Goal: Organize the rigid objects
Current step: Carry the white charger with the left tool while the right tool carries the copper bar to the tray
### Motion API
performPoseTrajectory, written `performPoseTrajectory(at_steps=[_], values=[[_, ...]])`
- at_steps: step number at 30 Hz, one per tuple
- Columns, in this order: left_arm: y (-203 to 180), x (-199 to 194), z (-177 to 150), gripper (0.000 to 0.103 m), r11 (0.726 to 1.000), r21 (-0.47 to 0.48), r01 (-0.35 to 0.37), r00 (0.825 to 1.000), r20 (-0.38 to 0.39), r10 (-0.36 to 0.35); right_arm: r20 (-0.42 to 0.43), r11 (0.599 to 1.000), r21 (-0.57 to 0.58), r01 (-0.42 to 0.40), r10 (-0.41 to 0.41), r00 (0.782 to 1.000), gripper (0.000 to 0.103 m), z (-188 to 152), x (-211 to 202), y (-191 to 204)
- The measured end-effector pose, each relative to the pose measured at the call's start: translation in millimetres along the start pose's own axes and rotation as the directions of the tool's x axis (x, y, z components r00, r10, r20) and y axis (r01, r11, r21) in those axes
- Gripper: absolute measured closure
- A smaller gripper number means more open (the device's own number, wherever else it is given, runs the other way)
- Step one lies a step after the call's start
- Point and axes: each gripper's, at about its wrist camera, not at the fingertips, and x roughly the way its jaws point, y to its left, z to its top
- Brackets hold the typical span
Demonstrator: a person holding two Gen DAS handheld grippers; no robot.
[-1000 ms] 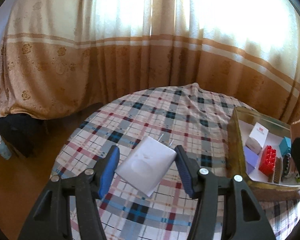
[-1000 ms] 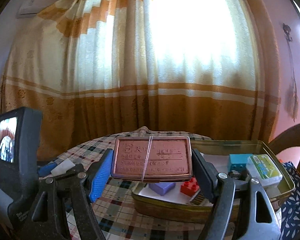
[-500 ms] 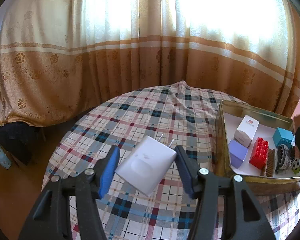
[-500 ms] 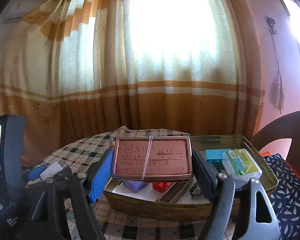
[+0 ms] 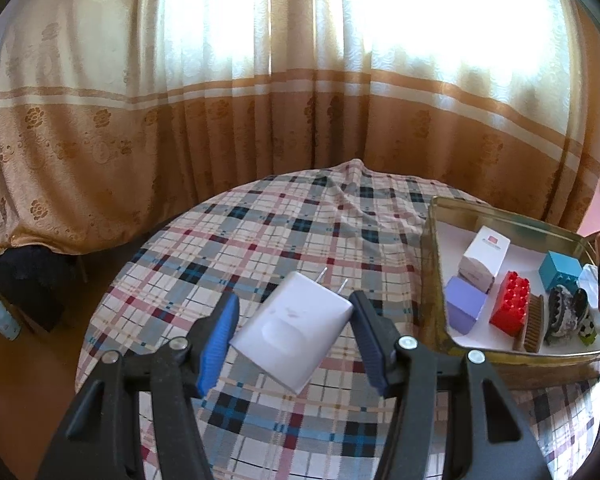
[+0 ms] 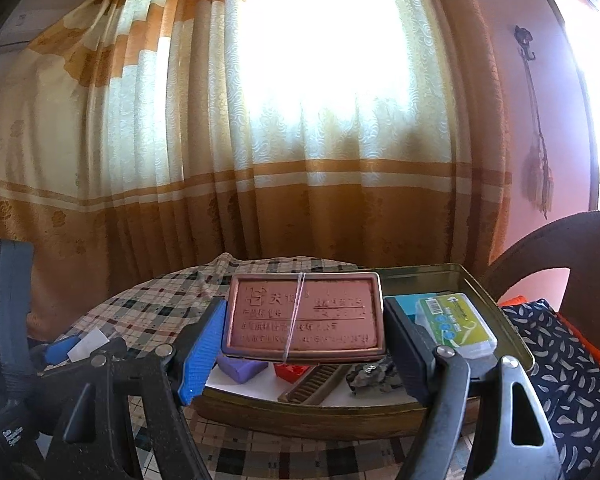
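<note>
My left gripper (image 5: 294,330) is squeezing a white plug block (image 5: 294,332). The block sits tilted between my two blue pads (image 5: 220,336), with its two metal prongs poking out toward the far side. It is up in the air over the checked tablecloth (image 5: 260,236). I can see a soft pressed-in shape on its white face, but no words that I can read.

My right gripper (image 6: 300,344) is clamped on a flat copper-coloured tin (image 6: 302,314). The tin stands on its long edge, with its front facing me. A thin rubber band (image 6: 294,316) goes around its middle from top to bottom. The front has raised letters and a small logo in rows. They look like Chinese writing, but they are too small and faint for me to read.

Below and behind this tin is the big gold tin tray (image 5: 432,240), which sits on the table. In the left view I see in it a white box with a small red mark (image 5: 485,256), a purple block (image 5: 466,309), a red toy brick (image 5: 510,308), a teal box (image 5: 558,270), a brown comb (image 5: 534,324) and a dark hair clip (image 5: 560,314). In the right view a clear case with a green label and a barcode (image 6: 454,322) lies on the tray's right side. Its words are too small to read.

A tan and cream curtain (image 6: 260,140) hangs behind the table.
</note>
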Motion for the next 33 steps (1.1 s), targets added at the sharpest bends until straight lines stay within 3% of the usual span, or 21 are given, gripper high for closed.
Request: performPoseTrajectory(at_steps=[13, 33], values=[[-7.7, 0.8, 1.3, 0.046, 1.000, 0.006, 0.013, 1.000, -0.006, -0.013, 0.007, 1.000, 0.012, 0.029, -0.029, 1.000, 0.025, 1.5, -2.6, -13.6], [-46.5, -9.9, 13.8, 0.046, 0.993, 0.042, 0.111, 0.994, 0.015, -0.112, 0.008, 0.992, 0.058, 0.108, -0.109, 0.994, 0.025, 6.7, 2.2, -53.8]])
